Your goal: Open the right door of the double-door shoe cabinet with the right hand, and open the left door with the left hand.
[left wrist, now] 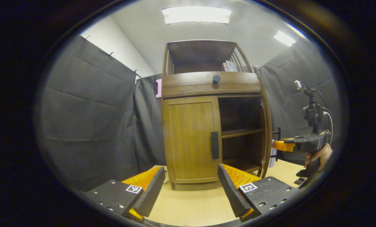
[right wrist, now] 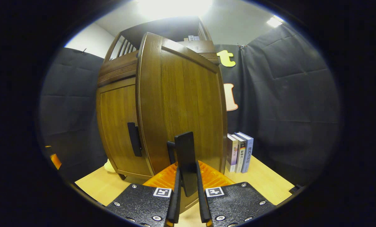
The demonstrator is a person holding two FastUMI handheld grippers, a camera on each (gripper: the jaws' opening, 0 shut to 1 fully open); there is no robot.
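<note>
Your shoe cabinet (left wrist: 207,113) fills the centre of the left gripper view, standing on the pale wooden table (left wrist: 194,205). Its right door (right wrist: 181,104) is swung open and takes up the middle of the right gripper view; the left door (left wrist: 191,140) is closed, just left of centre. Books (right wrist: 240,153) stand at centre right beside the cabinet. Your right gripper (right wrist: 187,189) is clenched on the right door's handle (right wrist: 186,157) at lower centre. Your left gripper (left wrist: 191,186) hangs released, fingers wide apart, short of the left door's handle (left wrist: 215,145).
</note>
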